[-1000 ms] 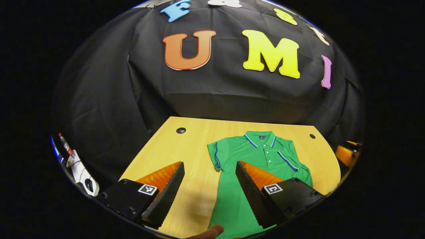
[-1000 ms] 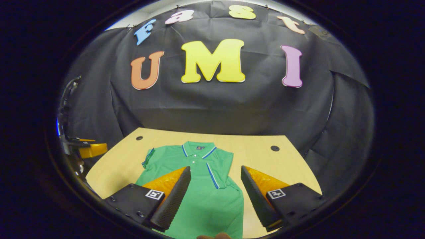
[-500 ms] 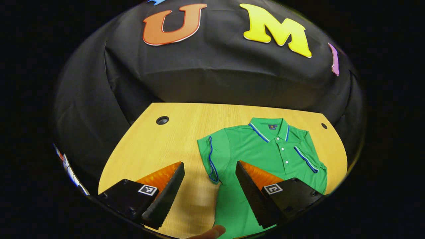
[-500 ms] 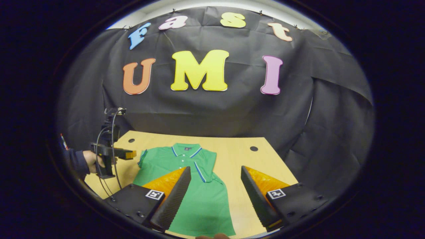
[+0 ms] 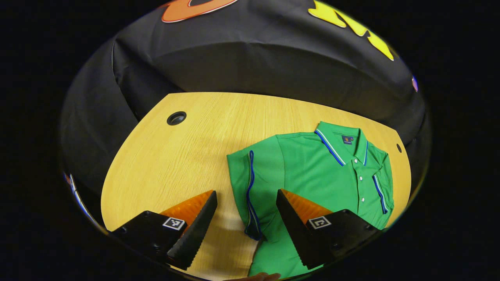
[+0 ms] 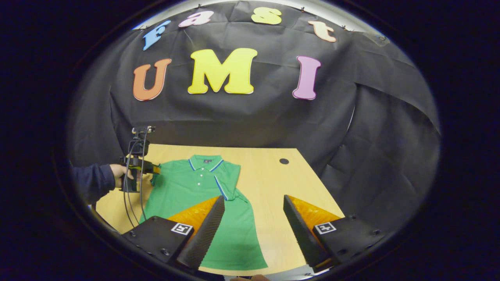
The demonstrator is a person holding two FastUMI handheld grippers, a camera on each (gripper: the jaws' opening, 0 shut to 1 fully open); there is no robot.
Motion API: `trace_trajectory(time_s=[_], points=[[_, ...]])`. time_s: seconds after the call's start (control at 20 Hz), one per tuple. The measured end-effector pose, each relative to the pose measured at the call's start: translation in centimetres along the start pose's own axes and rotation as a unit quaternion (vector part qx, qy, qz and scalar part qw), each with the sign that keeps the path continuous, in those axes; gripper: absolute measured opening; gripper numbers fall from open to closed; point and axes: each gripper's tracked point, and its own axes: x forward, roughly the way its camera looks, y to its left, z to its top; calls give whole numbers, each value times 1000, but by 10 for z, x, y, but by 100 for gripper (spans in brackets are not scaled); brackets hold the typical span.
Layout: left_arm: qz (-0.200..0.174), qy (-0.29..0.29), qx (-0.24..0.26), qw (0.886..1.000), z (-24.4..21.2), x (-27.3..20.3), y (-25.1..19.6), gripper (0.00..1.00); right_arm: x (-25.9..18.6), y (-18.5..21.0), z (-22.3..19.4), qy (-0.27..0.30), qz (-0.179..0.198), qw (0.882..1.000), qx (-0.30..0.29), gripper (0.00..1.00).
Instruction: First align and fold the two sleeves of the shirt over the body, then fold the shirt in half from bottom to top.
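Note:
A green polo shirt [image 5: 312, 171] with blue trim lies flat on the wooden table [image 5: 175, 164], collar toward the wall. Its near sleeve [image 5: 250, 183] is spread out sideways, and the cuff's blue stripe runs between the fingers of my left gripper [image 5: 246, 193], which is open just above it. The other sleeve [image 5: 379, 191] lies folded over the chest. In the right gripper view the shirt [image 6: 187, 191] sits at left, with the left gripper [image 6: 150, 169] and a hand [image 6: 117, 171] at its sleeve. My right gripper [image 6: 254, 198] is open over bare table beside the shirt's right edge.
The table has round cable holes [image 5: 176, 118] [image 6: 284, 161] near its back corners. Black cloth [image 6: 250, 121] closes off the back and sides. A dark sleeve [image 6: 88, 181] and hanging cables [image 6: 129, 203] show at the table's left edge.
My left gripper has moved forward and down, closer to the spread sleeve. My right gripper has swung right, so the shirt has slid leftward in its view. Both stay open.

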Motion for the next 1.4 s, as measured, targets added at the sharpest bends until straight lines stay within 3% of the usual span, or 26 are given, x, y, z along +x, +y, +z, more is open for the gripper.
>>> trace_trajectory(time_s=[0.05, 0.2, 0.25, 0.3, 0.35, 0.4, 0.5, 0.6, 0.65, 0.7, 0.75, 0.8, 0.9, 1.15, 1.4], points=[[2, 6, -2, 1000, 0, 4, 2, 98, 1, 1, -2, 5, 1, 1000, 0, 97], [-5, 20, -8, 1000, -1, 9, -2, 79, 3, 5, -7, 12, 4, 1000, -4, 97], [-8, 25, -7, 1000, -3, 12, -5, 82, 4, 5, -9, 15, 5, 1000, -4, 97], [-8, 29, -5, 1000, -5, 13, -7, 69, 6, 7, -9, 18, 6, 1000, -4, 100], [-3, 34, 0, 999, -7, 17, -6, 70, 5, 9, -10, 19, 9, 1000, -3, 97], [5, 37, 6, 999, -8, 19, -1, 59, 4, 10, -9, 18, 11, 1000, -3, 94], [8, 43, 6, 999, -10, 21, 1, 43, 7, 10, -9, 20, 12, 1000, -2, 97], [6, 38, 0, 999, -9, 22, 2, 35, 9, 9, -12, 25, 11, 1000, 0, 97], [3, 34, -1, 999, -8, 22, 3, 31, 11, 8, -13, 27, 11, 1000, 2, 91], [3, 35, 1, 999, -8, 22, 5, 26, 12, 7, -14, 30, 9, 1000, 3, 97], [2, 34, 5, 999, -6, 22, 5, 22, 14, 5, -15, 33, 6, 999, 5, 97], [1, 37, 4, 999, -6, 23, 6, 16, 15, 5, -16, 35, 5, 999, 7, 90], [-2, 45, 2, 999, -6, 23, 4, 8, 16, 4, -17, 37, 5, 999, 10, 91], [-15, 28, 16, 999, 9, 7, 0, 4, 15, 3, -12, 29, 7, 999, 11, 91], [-22, -17, 101, 994, 40, -11, -21, 4, 17, 3, -12, 28, 4, 999, 21, 91]])
